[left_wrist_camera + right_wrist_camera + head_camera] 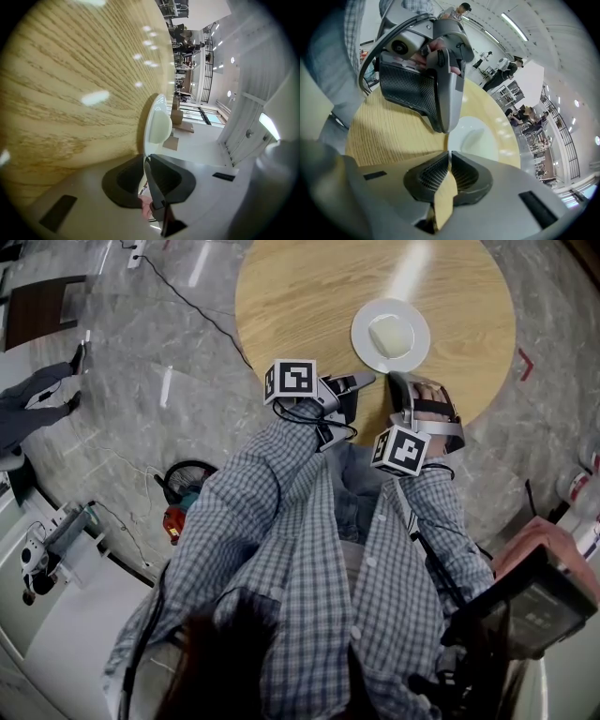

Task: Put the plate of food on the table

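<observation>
A white plate (391, 334) holding a pale lump of food (392, 335) lies on the round wooden table (300, 296), towards its near side. My left gripper (368, 380) hovers just short of the plate's near rim, pointing right, jaws tip to tip with nothing between them. My right gripper (405, 381) is beside it, pointing at the plate, also shut and empty. From the left gripper (144, 159) the plate (157, 124) shows edge-on, a little ahead of the tips. Past the right gripper's closed tips (449, 153) I see the plate (480, 138) and the left gripper (436, 79) close above.
The table's near edge (309, 399) is right under both grippers. The marble floor carries cables (178, 296) and a red and black object (178, 512). A white counter (66, 615) is at lower left. A hand holds a dark device (534, 601) at lower right.
</observation>
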Available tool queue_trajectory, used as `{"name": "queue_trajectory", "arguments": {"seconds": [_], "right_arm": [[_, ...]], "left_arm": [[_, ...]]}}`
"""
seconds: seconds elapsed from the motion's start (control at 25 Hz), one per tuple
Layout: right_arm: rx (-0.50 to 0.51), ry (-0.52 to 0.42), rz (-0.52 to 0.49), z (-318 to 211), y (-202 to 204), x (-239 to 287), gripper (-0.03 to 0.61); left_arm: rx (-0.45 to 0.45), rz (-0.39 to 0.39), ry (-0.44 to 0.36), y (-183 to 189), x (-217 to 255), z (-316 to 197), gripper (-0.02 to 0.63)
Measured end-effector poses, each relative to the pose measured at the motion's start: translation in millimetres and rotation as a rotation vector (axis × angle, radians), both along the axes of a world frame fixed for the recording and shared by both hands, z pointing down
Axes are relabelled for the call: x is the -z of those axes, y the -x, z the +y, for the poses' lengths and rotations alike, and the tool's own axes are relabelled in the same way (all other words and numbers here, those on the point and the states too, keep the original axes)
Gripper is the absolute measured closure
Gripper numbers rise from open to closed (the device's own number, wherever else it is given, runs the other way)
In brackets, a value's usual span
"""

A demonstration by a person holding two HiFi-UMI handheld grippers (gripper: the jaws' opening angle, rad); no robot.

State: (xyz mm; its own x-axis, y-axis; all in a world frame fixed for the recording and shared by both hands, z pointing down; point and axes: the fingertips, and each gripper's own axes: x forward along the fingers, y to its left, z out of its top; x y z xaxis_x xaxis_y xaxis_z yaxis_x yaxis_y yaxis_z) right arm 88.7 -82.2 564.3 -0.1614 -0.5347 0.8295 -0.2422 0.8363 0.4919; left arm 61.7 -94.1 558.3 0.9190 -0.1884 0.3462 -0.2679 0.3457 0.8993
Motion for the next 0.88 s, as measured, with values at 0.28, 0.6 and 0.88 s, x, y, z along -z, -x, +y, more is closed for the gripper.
{"name": "queue_trajectory", "arguments": {"seconds": [0.28, 0.6, 0.88], "right_arm": [[-0.032, -0.012, -0.039, 2, 5, 3, 0.554], [-0.185, 0.010, -0.246, -1, 9, 27, 0.554], [-0.508, 0.063, -0.649, -14, -4, 75, 0.554]], "left_arm": [[0.031, 0.002, -0.027, 13, 4, 1, 0.586], [0.067, 0.047, -0.149, 17, 29, -8, 0.606], [0.072, 0.038, -0.327, 18, 69, -24, 0.606]]}}
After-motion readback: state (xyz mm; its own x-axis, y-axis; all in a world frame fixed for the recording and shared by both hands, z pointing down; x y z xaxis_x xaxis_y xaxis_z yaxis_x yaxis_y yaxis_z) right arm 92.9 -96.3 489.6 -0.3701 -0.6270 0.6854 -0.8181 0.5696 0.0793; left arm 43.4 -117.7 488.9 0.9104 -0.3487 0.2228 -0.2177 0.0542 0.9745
